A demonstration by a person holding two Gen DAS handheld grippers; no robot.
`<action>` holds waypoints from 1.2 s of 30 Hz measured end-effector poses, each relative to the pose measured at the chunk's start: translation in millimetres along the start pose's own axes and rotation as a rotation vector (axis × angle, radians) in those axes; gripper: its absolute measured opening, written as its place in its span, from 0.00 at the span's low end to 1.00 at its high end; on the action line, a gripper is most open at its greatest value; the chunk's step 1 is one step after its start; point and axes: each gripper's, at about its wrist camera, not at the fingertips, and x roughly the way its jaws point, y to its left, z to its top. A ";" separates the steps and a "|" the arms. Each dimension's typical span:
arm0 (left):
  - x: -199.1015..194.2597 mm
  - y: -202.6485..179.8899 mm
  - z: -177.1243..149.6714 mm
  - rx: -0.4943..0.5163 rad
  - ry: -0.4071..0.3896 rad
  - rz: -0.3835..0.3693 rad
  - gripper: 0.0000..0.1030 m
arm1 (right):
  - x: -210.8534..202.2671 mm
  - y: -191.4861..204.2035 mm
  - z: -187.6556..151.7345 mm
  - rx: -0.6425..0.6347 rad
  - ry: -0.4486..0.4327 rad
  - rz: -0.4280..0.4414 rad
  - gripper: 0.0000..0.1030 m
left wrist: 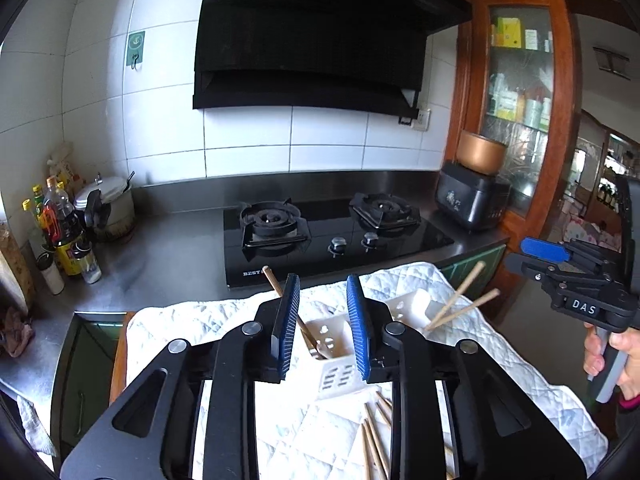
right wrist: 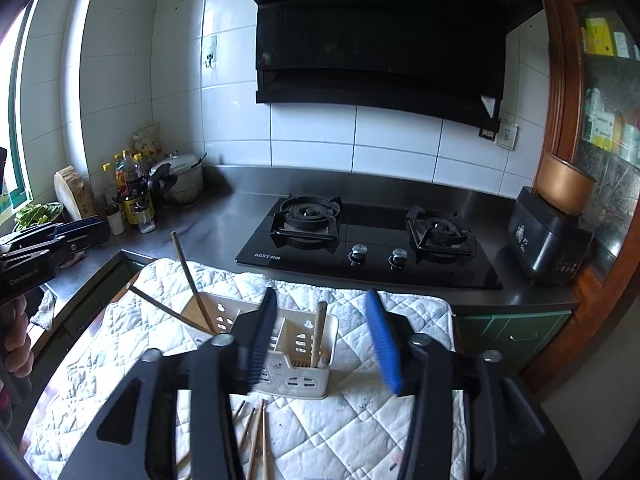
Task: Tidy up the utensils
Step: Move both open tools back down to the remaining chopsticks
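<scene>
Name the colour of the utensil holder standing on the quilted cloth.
White utensil holder, with slotted sides; clearest in the right wrist view.

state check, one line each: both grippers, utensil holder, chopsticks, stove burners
left gripper: open, nothing between its pads
right gripper: open, nothing gripped
utensil holder: upright on the quilted cloth
chopsticks in holder: standing or leaning in the compartments
loose chopsticks: lying flat on the cloth in front of the holder
stove burners: no flame visible

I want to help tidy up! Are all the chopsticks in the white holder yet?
Not yet. A few chopsticks stand in the white holder, but loose chopsticks lie on the quilted cloth before it.
</scene>
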 end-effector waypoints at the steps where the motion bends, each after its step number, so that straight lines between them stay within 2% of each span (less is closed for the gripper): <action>1: -9.6 -1.2 -5.0 -0.004 -0.006 -0.001 0.24 | -6.8 0.2 -4.6 0.000 -0.002 -0.001 0.50; 5: -40.0 -4.7 -28.4 -0.010 -0.011 -0.021 0.27 | -29.4 2.9 -31.1 -0.009 -0.001 -0.009 0.60; 8: -58.8 -7.2 -54.2 -0.020 -0.001 -0.028 0.35 | -40.3 7.5 -58.5 -0.017 0.021 -0.007 0.60; 13: -76.9 -10.8 -98.7 -0.018 0.030 -0.035 0.35 | -49.3 13.5 -108.0 -0.006 0.071 0.012 0.60; 17: -83.5 -11.7 -131.6 -0.031 0.060 -0.039 0.35 | -49.5 22.1 -148.0 -0.013 0.110 0.011 0.60; 25: -70.2 -13.2 -196.8 -0.052 0.190 -0.071 0.35 | -30.8 35.1 -216.8 -0.014 0.222 0.042 0.60; 31: -57.2 -18.2 -229.4 -0.061 0.258 -0.048 0.35 | -12.7 43.7 -243.5 -0.015 0.293 0.079 0.45; 35: -50.0 -22.5 -244.6 -0.065 0.296 -0.046 0.35 | 1.2 50.6 -253.5 -0.016 0.335 0.109 0.29; 36: -48.2 -23.4 -247.7 -0.067 0.304 -0.050 0.35 | 4.4 52.3 -255.2 -0.018 0.343 0.112 0.28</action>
